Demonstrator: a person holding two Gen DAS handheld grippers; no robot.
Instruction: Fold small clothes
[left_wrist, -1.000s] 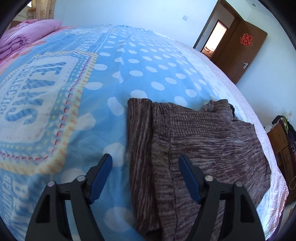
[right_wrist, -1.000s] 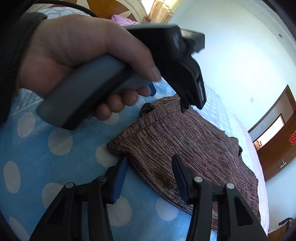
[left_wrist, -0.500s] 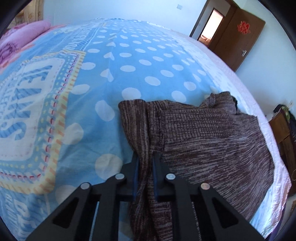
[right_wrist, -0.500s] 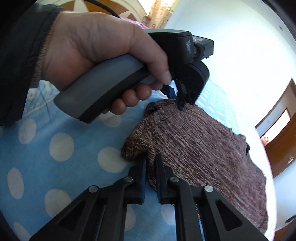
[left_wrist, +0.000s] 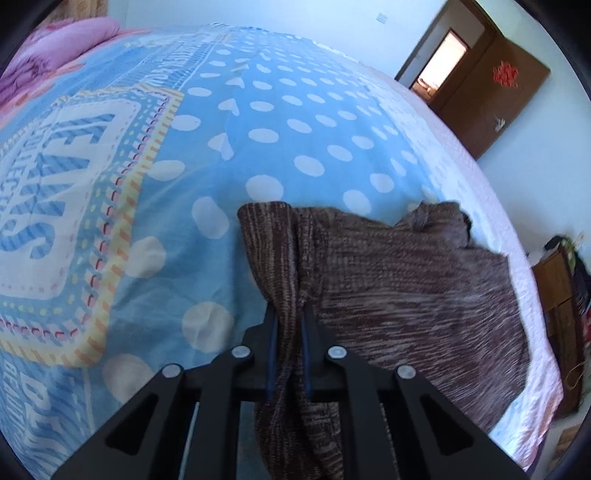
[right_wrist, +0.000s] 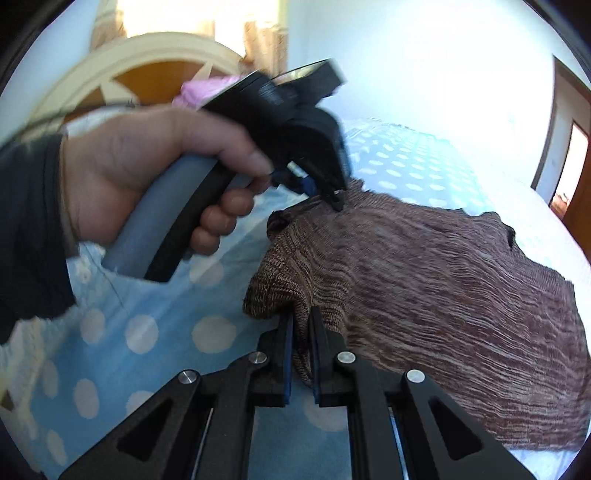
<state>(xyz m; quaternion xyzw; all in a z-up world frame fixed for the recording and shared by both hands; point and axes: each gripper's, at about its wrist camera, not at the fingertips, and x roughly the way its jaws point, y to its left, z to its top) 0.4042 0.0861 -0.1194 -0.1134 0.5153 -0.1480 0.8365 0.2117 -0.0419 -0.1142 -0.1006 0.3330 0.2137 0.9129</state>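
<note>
Gripping, left: left gripper (left_wrist: 287, 332) at lower centre of its own view, blue pads pressed onto a bunched fold of the brown knit sweater (left_wrist: 406, 295); cloth fills the gap between the fingers and hangs below them.
Gripping, right: right gripper (right_wrist: 301, 332) at lower centre of its own view, pinching the sweater's near edge (right_wrist: 424, 288); a thin fold sits between the pads.
Left gripper, seen from the right wrist: black body at upper centre (right_wrist: 334, 197), tip on the sweater's far corner, blurred.
Hand: person's left hand (right_wrist: 147, 177) wrapped around the grey handle, left of frame, dark sleeve at the wrist.
Sweater position: on the bed, spread toward the right of both frames; the gripped edge is raised off the bed, the rest lying flat. In the left wrist view it reaches near the bed's right edge.
Bed cover: blue bedspread with white dots (left_wrist: 303, 140); printed lettering panel with yellow border at left of frame (left_wrist: 66, 184).
Bedding: pink quilt, upper left corner (left_wrist: 55, 44).
Headboard: cream and wood, upper left in the right wrist view (right_wrist: 147, 62).
Door: brown, open, upper right (left_wrist: 495, 99), red ornament on it.
</note>
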